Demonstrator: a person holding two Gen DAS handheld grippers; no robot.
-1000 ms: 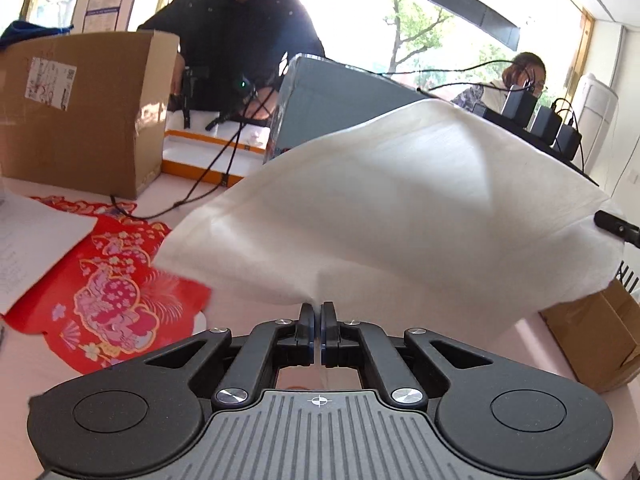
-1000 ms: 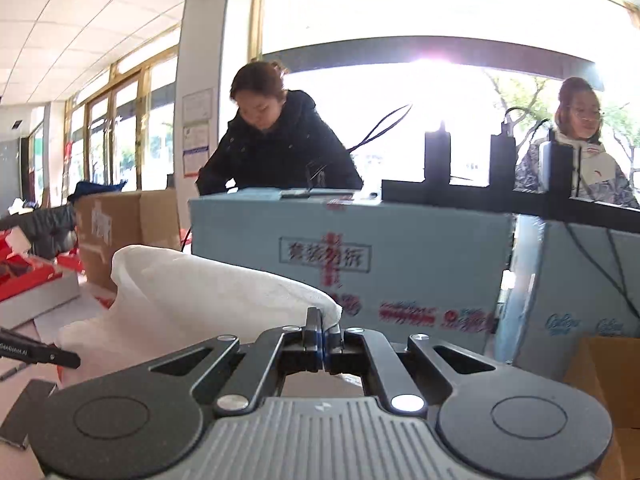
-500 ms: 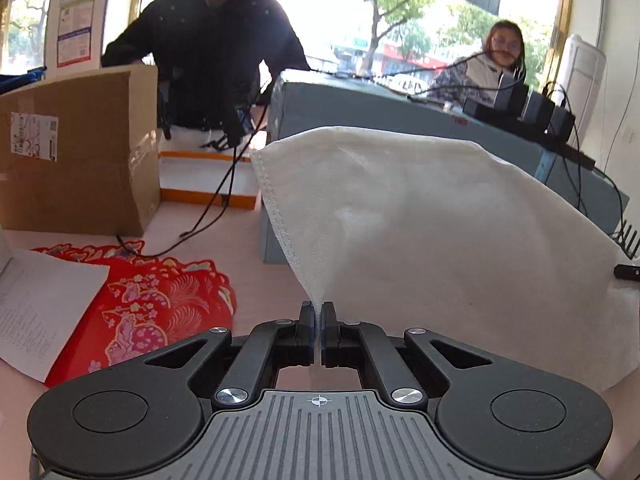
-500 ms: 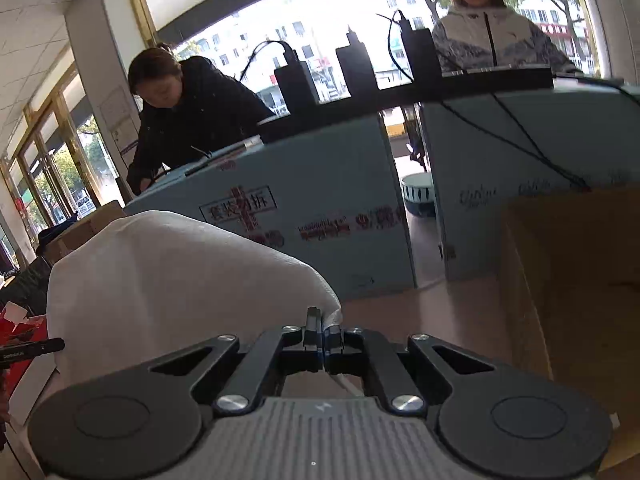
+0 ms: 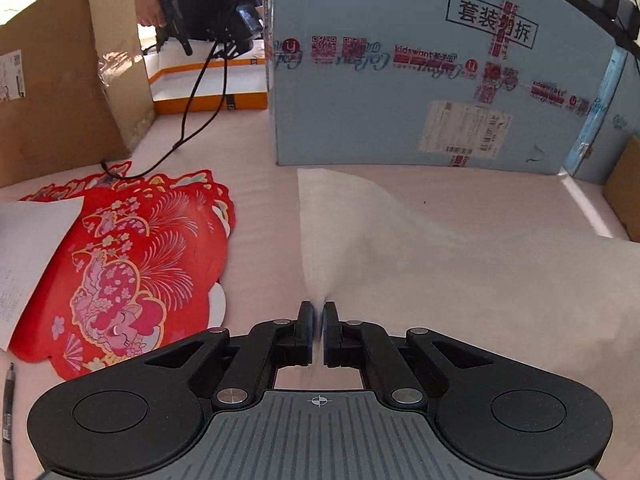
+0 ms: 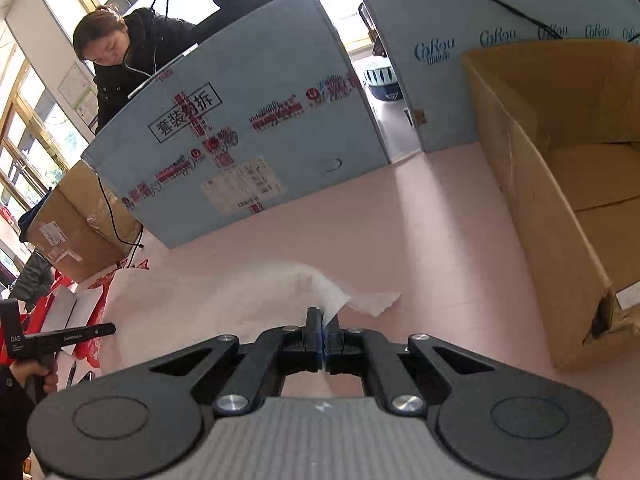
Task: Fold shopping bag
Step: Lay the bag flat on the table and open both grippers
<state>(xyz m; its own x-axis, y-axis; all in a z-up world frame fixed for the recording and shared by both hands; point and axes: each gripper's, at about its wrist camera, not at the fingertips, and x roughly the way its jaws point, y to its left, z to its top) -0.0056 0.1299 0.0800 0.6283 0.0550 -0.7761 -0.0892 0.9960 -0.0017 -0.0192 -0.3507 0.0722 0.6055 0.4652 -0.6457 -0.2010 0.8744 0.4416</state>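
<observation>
The white non-woven shopping bag (image 5: 420,248) lies spread over the pink table, its far edge near the blue carton. My left gripper (image 5: 319,312) is shut on the bag's near left edge, low over the table. In the right wrist view the bag (image 6: 224,300) stretches to the left, with a loose corner flopped to the right. My right gripper (image 6: 321,318) is shut on the bag's near right edge. The left gripper's handle (image 6: 48,340) shows at the far left of that view.
A large blue printed carton (image 5: 420,72) stands behind the bag. A red paper decoration (image 5: 120,264) and white sheet (image 5: 28,248) lie to the left, with a brown box (image 5: 60,80) behind. An open cardboard box (image 6: 568,184) stands to the right.
Both grippers have come down from holding the bag up in the air; the bag now lies spread on the table. Both stay shut on it.
</observation>
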